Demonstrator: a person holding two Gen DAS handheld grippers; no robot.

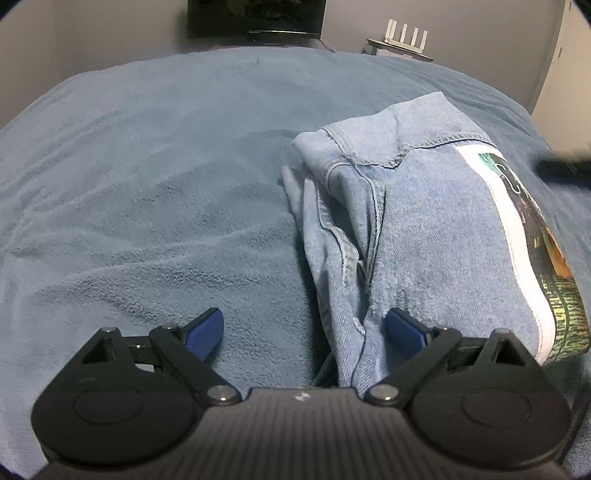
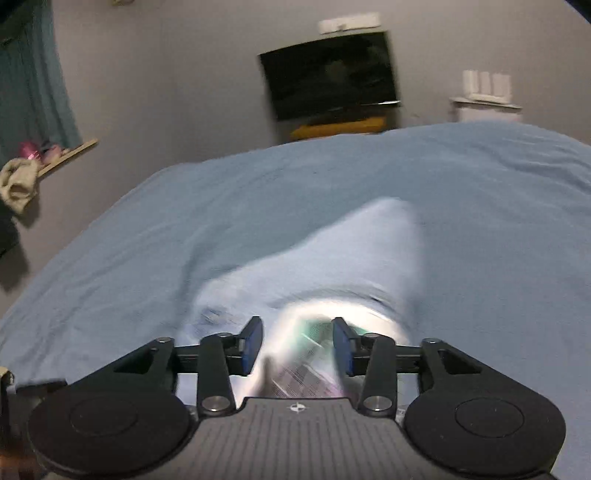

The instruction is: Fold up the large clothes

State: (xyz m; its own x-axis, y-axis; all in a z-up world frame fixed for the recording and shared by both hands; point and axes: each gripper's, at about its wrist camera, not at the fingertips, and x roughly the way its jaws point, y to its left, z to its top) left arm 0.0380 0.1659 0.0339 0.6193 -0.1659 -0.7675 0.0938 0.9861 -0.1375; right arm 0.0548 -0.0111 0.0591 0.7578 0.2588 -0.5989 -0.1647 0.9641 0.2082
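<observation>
A light-blue garment point(image 1: 424, 229) lies folded in a thick bundle on the blue blanket point(image 1: 147, 184), with a printed picture with a white border along its right edge. My left gripper point(image 1: 304, 330) is open wide at the bundle's near end. Its right pad point(image 1: 404, 328) rests against the cloth and its left pad point(image 1: 205, 332) is over bare blanket. In the right wrist view the garment point(image 2: 351, 258) is blurred. My right gripper point(image 2: 297, 343) hangs just above the printed part, jaws apart, with the pads not pressing on the cloth. A dark blur point(image 1: 561, 168) at the right is probably that gripper.
The blanket point(image 2: 184, 221) covers a wide bed. Beyond its far edge stand a dark screen point(image 1: 255, 18) and a white router point(image 1: 400, 37) on a small stand. A curtain point(image 2: 33, 81) and a cluttered shelf point(image 2: 55, 155) are at the left wall.
</observation>
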